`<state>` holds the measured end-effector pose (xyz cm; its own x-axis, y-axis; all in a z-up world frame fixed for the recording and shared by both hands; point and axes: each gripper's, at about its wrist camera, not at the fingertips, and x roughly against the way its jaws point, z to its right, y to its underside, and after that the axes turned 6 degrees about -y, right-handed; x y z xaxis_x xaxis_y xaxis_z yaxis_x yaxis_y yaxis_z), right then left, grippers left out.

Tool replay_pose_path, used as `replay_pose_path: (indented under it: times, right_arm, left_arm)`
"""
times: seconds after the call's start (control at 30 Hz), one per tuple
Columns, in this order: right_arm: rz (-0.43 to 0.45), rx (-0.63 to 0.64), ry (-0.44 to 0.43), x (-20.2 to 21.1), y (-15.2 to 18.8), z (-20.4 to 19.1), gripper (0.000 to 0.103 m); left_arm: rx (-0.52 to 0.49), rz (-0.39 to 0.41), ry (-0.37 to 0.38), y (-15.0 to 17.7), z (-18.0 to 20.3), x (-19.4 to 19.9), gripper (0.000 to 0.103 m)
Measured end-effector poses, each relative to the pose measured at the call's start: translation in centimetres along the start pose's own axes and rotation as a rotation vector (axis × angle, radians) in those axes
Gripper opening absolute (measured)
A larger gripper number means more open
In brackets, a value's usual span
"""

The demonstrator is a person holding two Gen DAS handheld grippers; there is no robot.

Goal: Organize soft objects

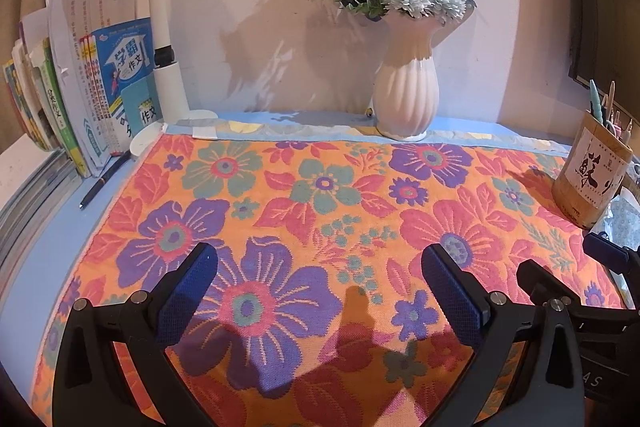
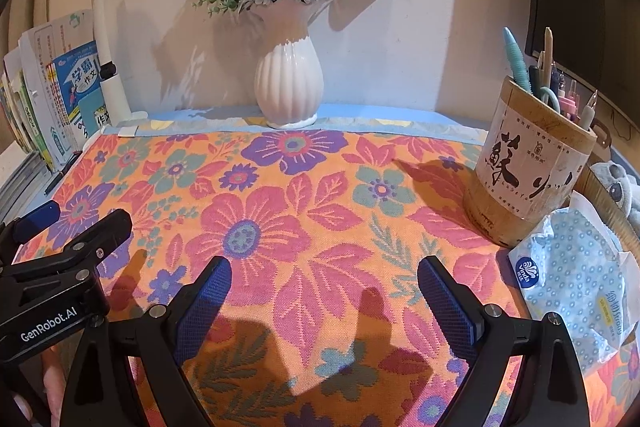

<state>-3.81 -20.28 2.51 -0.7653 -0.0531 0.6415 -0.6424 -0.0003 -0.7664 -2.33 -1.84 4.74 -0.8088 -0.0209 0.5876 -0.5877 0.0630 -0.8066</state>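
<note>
White vase [image 1: 405, 95] of flowers, books [image 1: 80, 83], pen holder [image 2: 528, 163] along the wall.

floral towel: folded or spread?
Spread. The floral towel lies flat across the desk, with no fold line or doubled layer visible. Both tools, left and right, are open above it, not gripping.

Vase [image 1: 404, 95] behind towel [image 1: 320, 227], books [image 1: 80, 87] left, pen holder [image 2: 528, 163] right.

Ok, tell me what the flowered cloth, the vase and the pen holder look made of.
Flowered cloth: woven terry-like fabric, matte, visible weave texture. Vase: probably glazed ceramic, glossy white ribs with highlights. Pen holder: seemingly bamboo or wood, tan grain under a paper label.
</note>
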Motion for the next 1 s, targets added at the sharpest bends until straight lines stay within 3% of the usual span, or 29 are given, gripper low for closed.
replay_pose_path:
  times: [0.37,0.47,1.0]
  right_arm:
    - [-0.011,-0.002,0.005,-0.2,-0.1,-0.1,0.094]
    - [-0.018,-0.003,0.008,-0.3,0.0,-0.1,0.098]
    - [-0.025,0.0,0.001,-0.5,-0.1,0.1,0.099]
  left_arm:
    - [0.004,-0.044,0.022,0.1,0.0,-0.8,0.102]
    - [0.002,-0.077,0.018,0.1,0.1,-1.4,0.102]
    - [-0.004,-0.078,0.016,0.1,0.1,-1.4,0.102]
